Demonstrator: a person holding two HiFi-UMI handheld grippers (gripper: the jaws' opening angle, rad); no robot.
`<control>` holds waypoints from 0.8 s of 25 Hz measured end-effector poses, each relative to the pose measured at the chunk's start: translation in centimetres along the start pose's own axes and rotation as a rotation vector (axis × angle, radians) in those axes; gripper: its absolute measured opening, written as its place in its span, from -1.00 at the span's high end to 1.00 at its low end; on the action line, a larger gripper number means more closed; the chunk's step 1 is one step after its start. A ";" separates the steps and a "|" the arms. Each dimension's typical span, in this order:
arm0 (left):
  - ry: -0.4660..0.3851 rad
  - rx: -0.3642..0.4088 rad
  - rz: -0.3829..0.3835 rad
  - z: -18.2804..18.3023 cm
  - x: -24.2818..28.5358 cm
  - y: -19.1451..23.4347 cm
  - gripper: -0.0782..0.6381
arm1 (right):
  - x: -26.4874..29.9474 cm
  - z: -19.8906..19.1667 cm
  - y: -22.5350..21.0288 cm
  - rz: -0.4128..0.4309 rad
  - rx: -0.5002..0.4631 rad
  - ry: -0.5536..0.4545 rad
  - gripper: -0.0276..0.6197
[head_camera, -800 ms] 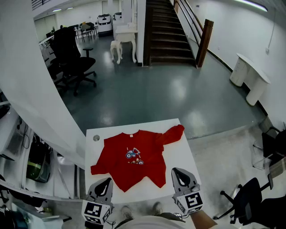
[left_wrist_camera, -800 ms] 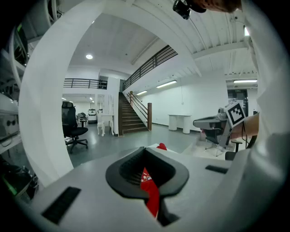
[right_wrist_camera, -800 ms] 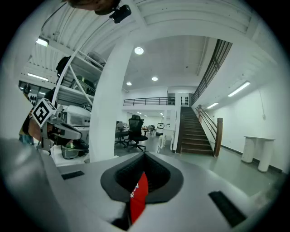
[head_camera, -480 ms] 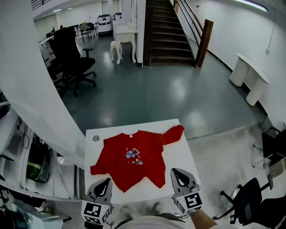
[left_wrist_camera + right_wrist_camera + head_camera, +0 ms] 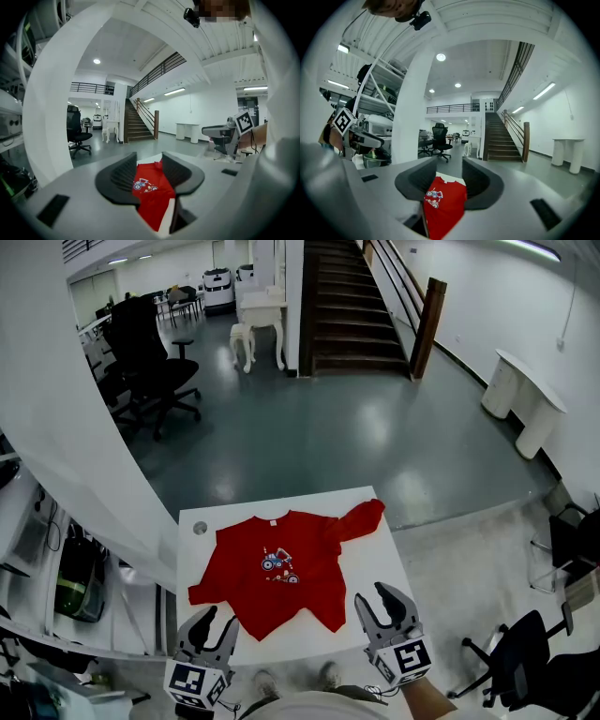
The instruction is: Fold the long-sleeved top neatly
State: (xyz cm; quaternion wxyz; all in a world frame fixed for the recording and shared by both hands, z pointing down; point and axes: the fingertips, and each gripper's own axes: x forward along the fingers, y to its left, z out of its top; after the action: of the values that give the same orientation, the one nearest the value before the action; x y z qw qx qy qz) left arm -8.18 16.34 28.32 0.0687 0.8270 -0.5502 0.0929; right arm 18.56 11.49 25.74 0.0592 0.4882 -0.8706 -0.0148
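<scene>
The red long-sleeved top (image 5: 281, 570) lies spread on the white bench (image 5: 380, 554). Just short of its hem, the left tongs (image 5: 214, 624) and right tongs (image 5: 382, 602) both gape, gripping nothing.

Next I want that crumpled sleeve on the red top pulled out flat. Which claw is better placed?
Probably right. The crumpled sleeve lies at the far right corner of the white table, on the side of the open right claw. The open left claw would have to cross the whole red long-sleeved top.
</scene>
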 end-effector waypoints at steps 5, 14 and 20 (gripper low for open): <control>0.004 -0.018 0.029 -0.4 0.2 0.6 -0.21 | -0.1 -0.1 -0.6 0.028 0.023 -0.022 -0.24; 0.050 -0.015 0.025 -2.0 1.2 0.4 -0.25 | 0.6 -1.0 -1.5 0.013 0.011 -0.008 -0.28; 0.100 -0.014 0.012 -4.0 2.7 0.2 -0.25 | 2.4 -2.1 -1.9 0.025 0.000 0.014 -0.27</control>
State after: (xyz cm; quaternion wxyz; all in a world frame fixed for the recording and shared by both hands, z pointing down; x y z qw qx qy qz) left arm -7.63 14.72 32.84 0.1011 0.8176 -0.5516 0.1306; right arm 19.23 8.54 27.84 0.0653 0.4776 -0.8761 -0.0105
